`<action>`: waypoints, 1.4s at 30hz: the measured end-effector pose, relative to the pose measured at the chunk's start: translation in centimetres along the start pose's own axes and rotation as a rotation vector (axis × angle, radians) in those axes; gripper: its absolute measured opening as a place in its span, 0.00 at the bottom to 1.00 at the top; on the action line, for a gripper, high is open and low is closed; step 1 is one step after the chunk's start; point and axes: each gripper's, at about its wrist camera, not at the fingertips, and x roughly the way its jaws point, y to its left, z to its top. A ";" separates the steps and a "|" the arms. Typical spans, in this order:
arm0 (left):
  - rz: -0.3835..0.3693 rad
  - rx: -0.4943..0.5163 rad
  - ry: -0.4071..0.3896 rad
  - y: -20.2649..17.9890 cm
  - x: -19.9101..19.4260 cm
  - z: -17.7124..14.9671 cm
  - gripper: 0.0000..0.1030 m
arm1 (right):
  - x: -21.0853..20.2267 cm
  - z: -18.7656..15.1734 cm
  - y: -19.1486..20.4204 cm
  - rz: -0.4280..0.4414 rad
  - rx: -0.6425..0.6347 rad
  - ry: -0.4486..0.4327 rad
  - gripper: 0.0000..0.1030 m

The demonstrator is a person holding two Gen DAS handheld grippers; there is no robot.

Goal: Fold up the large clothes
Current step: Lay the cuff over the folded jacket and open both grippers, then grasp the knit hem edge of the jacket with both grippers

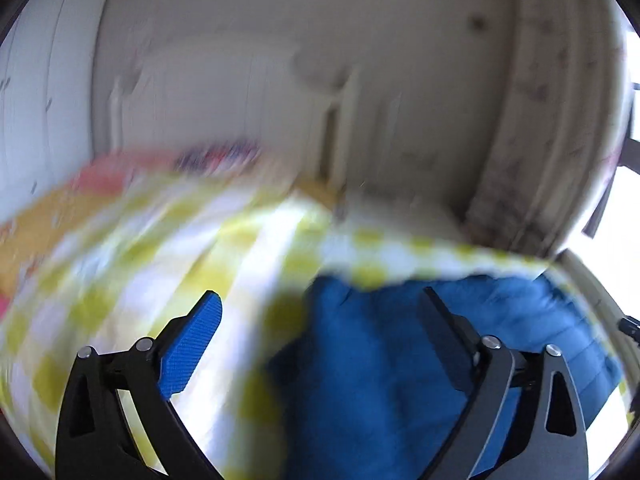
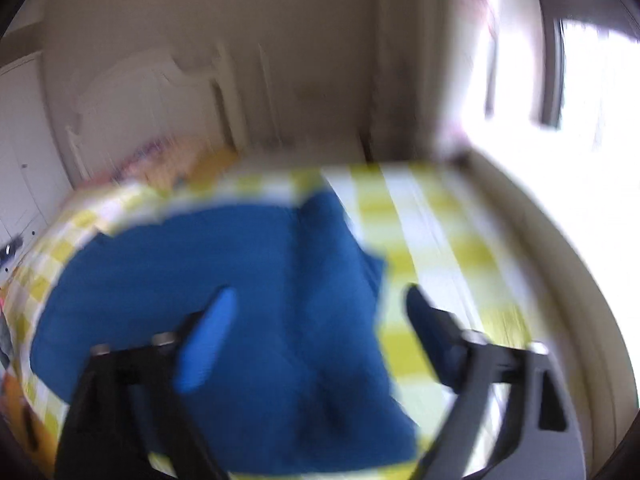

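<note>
A blue garment point(image 1: 384, 364) lies bunched on a yellow-and-white checked cloth point(image 1: 152, 264) that covers the work surface. In the left wrist view my left gripper point(image 1: 320, 300) is open and empty, its fingers wide apart above the garment's left edge. In the right wrist view the same blue garment point(image 2: 224, 280) spreads over the checked cloth point(image 2: 440, 248). My right gripper point(image 2: 320, 296) is open and empty above the garment's right part. Both views are blurred by motion.
A white bed headboard point(image 1: 224, 92) and an orange bedspread point(image 1: 44, 220) stand behind the surface. A white wardrobe point(image 1: 36, 92) is at the left. A curtain point(image 1: 560, 128) and a bright window point(image 2: 560, 120) are at the right.
</note>
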 end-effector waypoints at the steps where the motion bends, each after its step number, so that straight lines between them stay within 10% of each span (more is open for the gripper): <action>1: -0.061 0.027 0.001 -2.2 0.3 0.6 0.96 | 0.1 1.1 2.3 0.013 -0.047 -0.045 0.98; 4: -0.137 0.000 0.138 -7.0 4.1 -0.2 0.96 | 3.1 3.1 8.7 0.091 -0.193 -0.005 0.97; 14: 0.052 0.110 0.549 -11.3 19.0 -3.6 0.96 | 18.0 2.2 17.2 0.058 -0.713 0.324 0.97; 18: 0.035 0.130 0.560 -10.4 21.6 -3.1 0.96 | 21.3 2.6 14.5 0.265 -0.574 0.475 0.98; 22: -0.009 0.109 0.534 -9.6 22.7 -2.9 0.96 | 20.5 3.9 13.2 0.306 -0.604 0.390 0.97; 26: -0.076 0.000 0.511 -8.7 24.4 -2.8 0.96 | 24.4 4.5 7.6 0.397 -0.251 0.397 0.97; 42: -0.083 0.029 0.519 -9.1 24.7 -3.3 0.96 | 24.5 3.8 7.4 0.419 -0.204 0.452 0.98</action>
